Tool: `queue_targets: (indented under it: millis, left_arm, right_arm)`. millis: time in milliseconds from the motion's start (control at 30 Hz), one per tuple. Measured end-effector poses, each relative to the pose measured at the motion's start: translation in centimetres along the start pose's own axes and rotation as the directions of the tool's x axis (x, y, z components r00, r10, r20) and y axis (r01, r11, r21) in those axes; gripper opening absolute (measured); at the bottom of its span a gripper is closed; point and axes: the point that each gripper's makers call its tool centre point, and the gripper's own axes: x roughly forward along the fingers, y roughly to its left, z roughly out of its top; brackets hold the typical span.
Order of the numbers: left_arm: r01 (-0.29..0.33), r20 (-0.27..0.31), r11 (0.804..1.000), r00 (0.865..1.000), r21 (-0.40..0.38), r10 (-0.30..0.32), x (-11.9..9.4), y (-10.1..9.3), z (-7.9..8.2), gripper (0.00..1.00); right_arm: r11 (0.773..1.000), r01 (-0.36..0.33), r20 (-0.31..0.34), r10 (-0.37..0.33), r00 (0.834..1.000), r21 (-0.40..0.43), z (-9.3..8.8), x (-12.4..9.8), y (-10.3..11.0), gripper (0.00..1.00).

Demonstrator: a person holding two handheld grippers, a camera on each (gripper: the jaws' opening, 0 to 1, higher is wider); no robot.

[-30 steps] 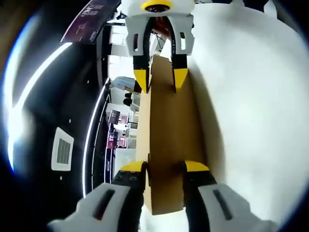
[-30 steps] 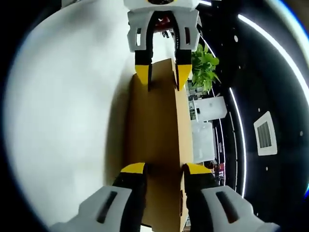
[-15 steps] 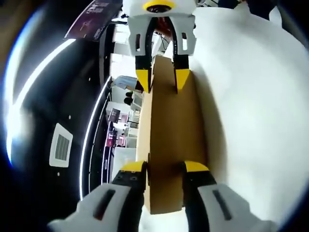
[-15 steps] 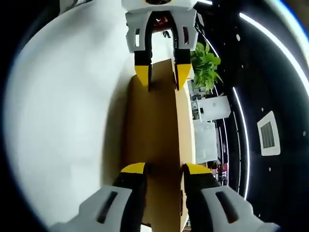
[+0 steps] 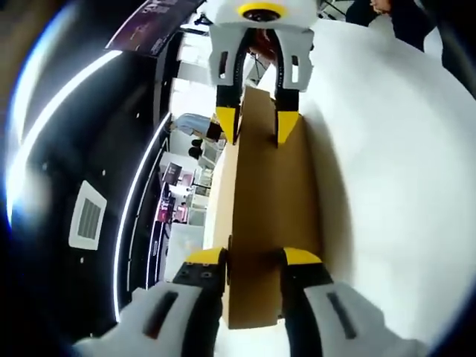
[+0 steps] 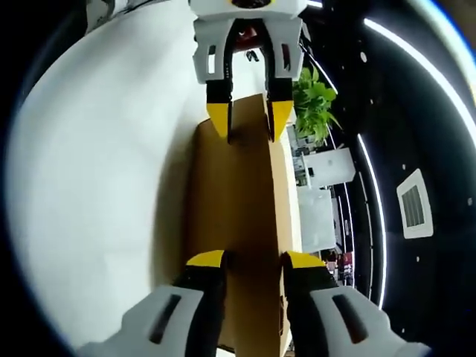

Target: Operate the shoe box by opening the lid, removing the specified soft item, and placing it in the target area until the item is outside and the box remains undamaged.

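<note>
A long brown cardboard shoe box lid (image 5: 271,216) runs straight away from the camera in the left gripper view. My left gripper (image 5: 253,260) is shut on its near end, yellow tips on either side of the board. At the far end my right gripper (image 5: 257,125) pinches the same lid. The right gripper view mirrors this: my right gripper (image 6: 253,262) is shut on the near end of the lid (image 6: 230,193), and my left gripper (image 6: 248,123) clamps the far end. The lid hangs over the white table (image 6: 97,163). The box body and the soft item are hidden.
The views are strongly rolled, so the dark ceiling with light strips and a vent (image 5: 88,219) lies beside the white table (image 5: 401,163). A green plant (image 6: 312,104) stands past the lid. A person's dark clothing (image 5: 387,15) shows at the table's far side.
Both views have shifted a little with the hands, and the far gripper sits slightly further right in the left gripper view. Both grips on the lid are unchanged.
</note>
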Motion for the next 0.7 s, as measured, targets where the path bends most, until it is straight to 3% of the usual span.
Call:
queue_targets:
  millis: [367, 700]
  left_arm:
    - [0.011, -0.039, 1.0, 0.999, 0.013, -0.011, 0.28, 0.3, -0.28, 0.31]
    - [0.026, -0.038, 0.999, 0.999, -0.025, -0.027, 0.4, 0.72, -0.3, 0.3]
  right_arm:
    - [1.0, -0.012, 0.029, 0.012, 1.0, -0.008, 0.57, 0.12, -0.49, 0.29]
    - [1.0, -0.019, 0.027, 0.019, 0.999, 0.002, 0.68, 0.34, -0.63, 0.29]
